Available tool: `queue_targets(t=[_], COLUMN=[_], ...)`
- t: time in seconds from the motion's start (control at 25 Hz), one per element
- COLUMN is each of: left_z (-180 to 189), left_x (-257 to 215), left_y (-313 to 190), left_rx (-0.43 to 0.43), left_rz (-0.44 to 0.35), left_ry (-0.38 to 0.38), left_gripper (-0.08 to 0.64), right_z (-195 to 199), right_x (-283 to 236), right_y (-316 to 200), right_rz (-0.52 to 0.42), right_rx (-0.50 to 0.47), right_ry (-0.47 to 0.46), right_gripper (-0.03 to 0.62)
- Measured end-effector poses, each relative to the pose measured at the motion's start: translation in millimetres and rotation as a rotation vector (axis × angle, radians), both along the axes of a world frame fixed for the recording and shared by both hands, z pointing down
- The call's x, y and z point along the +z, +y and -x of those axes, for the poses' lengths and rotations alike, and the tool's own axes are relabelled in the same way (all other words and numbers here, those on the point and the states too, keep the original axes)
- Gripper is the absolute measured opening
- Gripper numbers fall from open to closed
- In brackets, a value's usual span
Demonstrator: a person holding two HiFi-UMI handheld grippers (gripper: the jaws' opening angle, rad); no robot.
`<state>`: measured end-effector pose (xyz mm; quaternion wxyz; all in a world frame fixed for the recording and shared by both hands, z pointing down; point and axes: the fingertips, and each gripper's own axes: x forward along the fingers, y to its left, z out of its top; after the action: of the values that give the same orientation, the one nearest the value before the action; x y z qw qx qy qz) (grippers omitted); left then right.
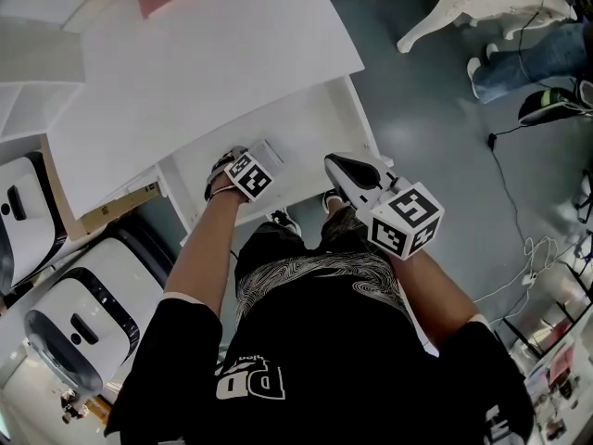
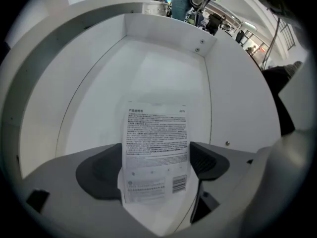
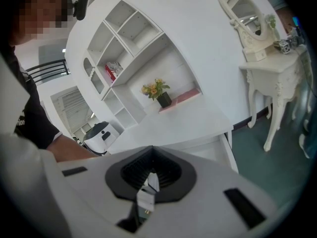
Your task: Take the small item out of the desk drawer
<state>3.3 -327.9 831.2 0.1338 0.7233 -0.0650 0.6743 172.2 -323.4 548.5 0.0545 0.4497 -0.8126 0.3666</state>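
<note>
The left tool (image 2: 156, 163) stands wide open inside the pulled-out drawer (image 2: 237, 98), the item (image 2: 156, 138), a printed packet, lying between its jaws but seemingly not yet gripped or lifted out, while the right tool (image 3: 148, 180) waits closed.

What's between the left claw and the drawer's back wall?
In the left gripper view, the printed sheet sits between the left claw's pads; beyond it the drawer floor is bare up to the back wall.

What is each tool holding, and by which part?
Nothing is gripped. A printed sheet lies between the left tool's open jaws in the drawer; the right tool is shut and empty.
</note>
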Motion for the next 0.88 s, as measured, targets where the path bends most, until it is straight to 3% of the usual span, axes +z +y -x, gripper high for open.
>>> queue_targets(t=[0.28, 0.64, 0.88], left_z=[0, -1, 2], left_x=[3, 1, -10], left_y=[-5, -7, -10], left_rx=[0.0, 0.001, -0.045], left_rz=[-0.059, -0.071, -0.06], left_ry=[0.036, 0.026, 0.04], left_gripper=[0.445, 0.442, 0.44], right_z=[0, 11, 17], right_x=[-1, 2, -3], right_y=[-3, -3, -2], right_rz=[0.008, 0.015, 0.003], right_rx=[0.008, -0.014, -0.014], right_ry=[-0.008, -0.003, 0.002], right_gripper=[0.009, 0.009, 0.009])
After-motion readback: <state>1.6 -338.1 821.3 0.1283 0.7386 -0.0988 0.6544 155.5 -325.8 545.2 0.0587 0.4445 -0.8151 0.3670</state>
